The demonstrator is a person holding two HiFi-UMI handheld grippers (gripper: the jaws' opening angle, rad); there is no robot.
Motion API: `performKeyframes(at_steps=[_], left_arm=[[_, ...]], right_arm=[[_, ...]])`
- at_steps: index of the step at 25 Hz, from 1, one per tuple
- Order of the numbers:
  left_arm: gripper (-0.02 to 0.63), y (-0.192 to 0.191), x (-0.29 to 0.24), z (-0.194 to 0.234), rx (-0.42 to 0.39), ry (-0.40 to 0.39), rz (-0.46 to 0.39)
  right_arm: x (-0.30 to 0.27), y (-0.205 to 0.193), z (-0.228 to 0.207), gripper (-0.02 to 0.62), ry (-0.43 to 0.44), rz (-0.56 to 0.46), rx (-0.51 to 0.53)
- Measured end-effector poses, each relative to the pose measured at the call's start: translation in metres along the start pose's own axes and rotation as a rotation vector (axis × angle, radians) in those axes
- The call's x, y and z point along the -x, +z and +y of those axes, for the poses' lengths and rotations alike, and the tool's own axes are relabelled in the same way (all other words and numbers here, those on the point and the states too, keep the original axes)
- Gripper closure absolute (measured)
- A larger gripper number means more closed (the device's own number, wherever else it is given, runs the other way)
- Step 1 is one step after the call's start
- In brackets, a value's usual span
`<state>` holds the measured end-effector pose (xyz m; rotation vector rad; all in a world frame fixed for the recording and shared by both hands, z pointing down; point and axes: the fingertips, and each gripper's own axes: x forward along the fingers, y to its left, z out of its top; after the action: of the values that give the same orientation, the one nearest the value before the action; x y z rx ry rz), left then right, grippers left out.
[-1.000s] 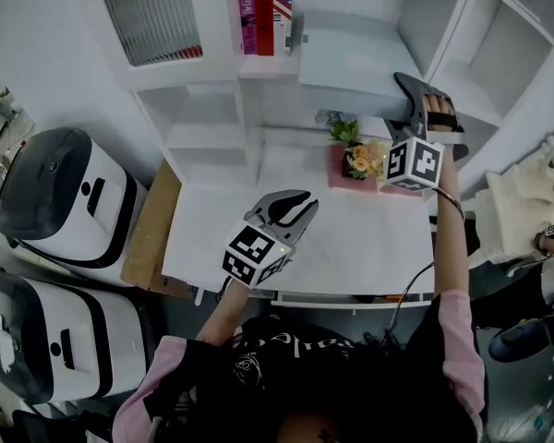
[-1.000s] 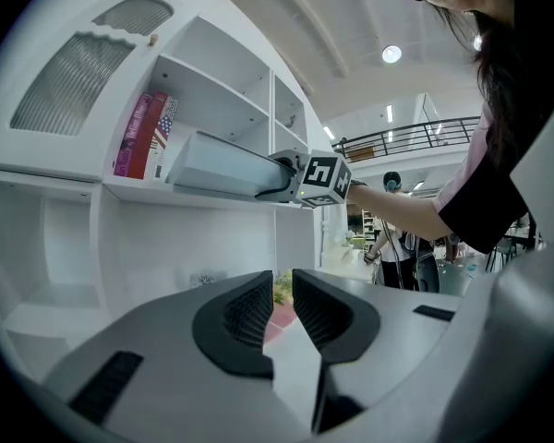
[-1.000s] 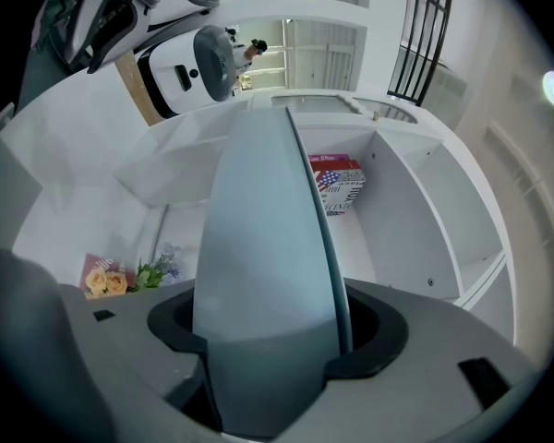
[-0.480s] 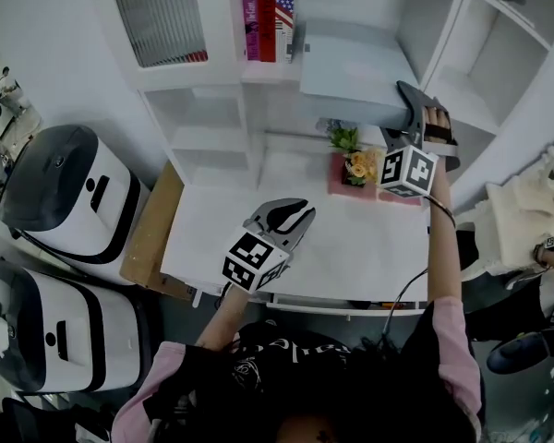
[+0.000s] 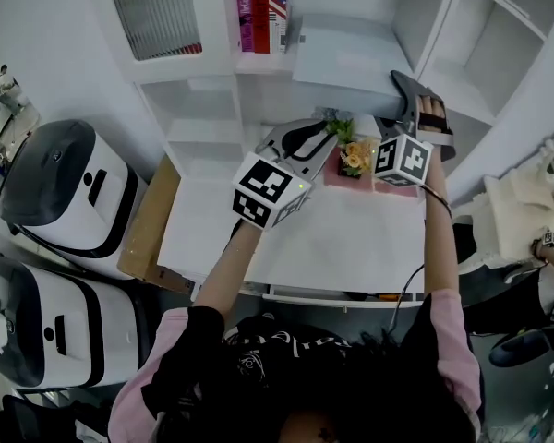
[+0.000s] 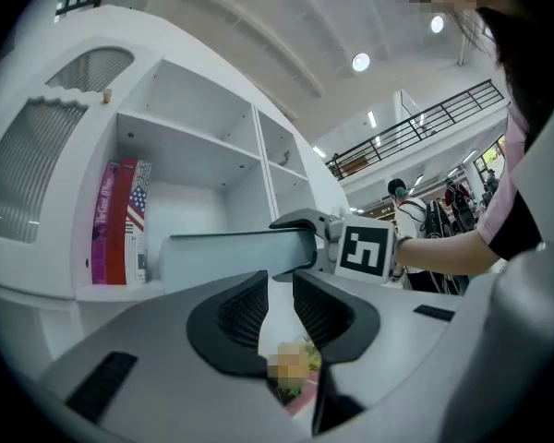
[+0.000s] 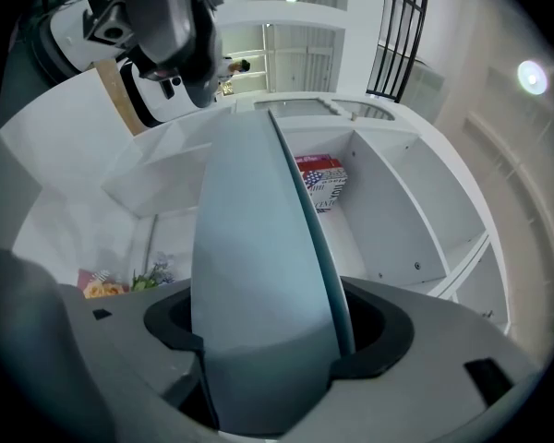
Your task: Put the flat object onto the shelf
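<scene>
The pale blue-grey flat slab (image 5: 344, 55) lies level with its far end inside the open compartment of the white shelf unit (image 5: 258, 67), close beside the upright red and flag-printed books (image 5: 258, 12). Its near end juts out past the shelf's front edge. There the right tongs (image 5: 394, 90) have it between their jaws. These have just been spreading wider, though in the right gripper view the pads look to lie against both broad faces, so I read it as pinched rather than freed. The slab's long axis runs straight on from the right tongs into the compartment, so pushing it home would seem to call for a move along that line towards the back wall. The left tongs (image 5: 319, 135) hang lower and to the left, in front of the shelf below, above the small flower pot (image 5: 351, 155) on the white surface (image 5: 351, 233). They are narrowly parted, hold nothing, and are clear of the slab, so the right hand is the nearer.
</scene>
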<state>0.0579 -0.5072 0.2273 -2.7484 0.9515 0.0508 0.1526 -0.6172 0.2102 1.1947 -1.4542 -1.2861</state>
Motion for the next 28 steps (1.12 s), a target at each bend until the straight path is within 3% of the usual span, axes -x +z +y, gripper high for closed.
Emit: performKeyframes(at_steps=[5,11,16,22,25,28], left_arm=[[0.528,0.017,-0.025,0.016,0.013,-0.002,-0.014],[0.501,0.030,-0.070,-0.015,-0.010,-0.102,-0.014],[0.466,0.025,-0.097,-0.023,-0.040,-0.096,0.012],[0.476,0.028,-0.103,-0.016,0.007,-0.084,-0.014],[0.473,0.024,-0.110,-0.007,-0.047,-0.039,0.002],[0.471,0.022,-0.116,-0.005,-0.048,-0.050,0.019]], right_arm=[[0.000,-0.002,0.001,0.258,0.013,-0.002,-0.001],[-0.001,-0.004,0.001,0.258,0.023,-0.001,0.001],[0.001,-0.001,0.003,0.258,0.032,-0.020,-0.009],[0.008,0.003,0.003,0.259,0.049,-0.051,-0.035],[0.020,0.010,0.000,0.259,0.049,-0.084,-0.089],[0.034,0.017,0.003,0.259,0.062,-0.117,-0.135]])
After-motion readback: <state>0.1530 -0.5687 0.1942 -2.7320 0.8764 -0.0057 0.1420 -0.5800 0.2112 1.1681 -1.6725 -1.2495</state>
